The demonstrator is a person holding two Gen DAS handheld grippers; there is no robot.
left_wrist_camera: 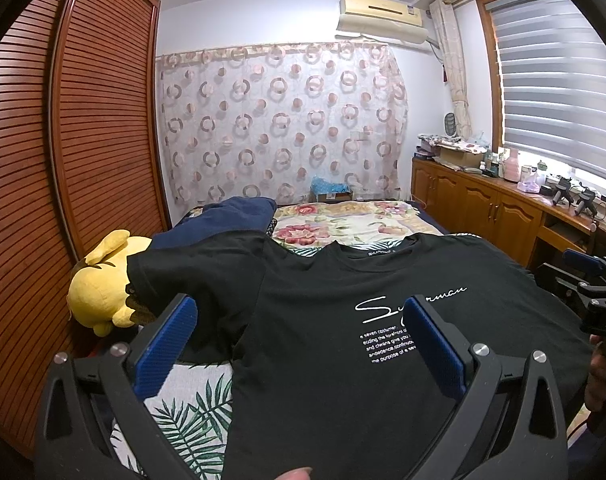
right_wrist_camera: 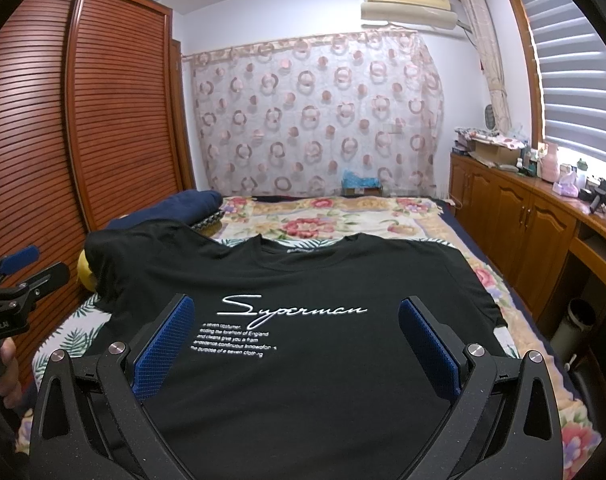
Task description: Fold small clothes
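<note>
Black T-shirt (right_wrist_camera: pixel 303 360) lies flat, print up, on the bed (right_wrist_camera: pixel 523 360); left tongs (left_wrist_camera: pixel 299 344) and right tongs (right_wrist_camera: pixel 297 344) hover over its hem, both spread, gripping nothing. Beyond it, the far sleeve drapes a yellow plush (left_wrist_camera: pixel 99 284) and may snag mid-fold.

There is one black cotton T-shirt with white lettering (right_wrist_camera: pixel 303 320) on the bed. One yellow plush toy (left_wrist_camera: pixel 99 284) lies beside it, and one dark blue folded cloth (right_wrist_camera: pixel 175 208). Two black grippers with blue pads are visible: left gripper (left_wrist_camera: pixel 299 344) and right gripper (right_wrist_camera: pixel 295 344).
</note>
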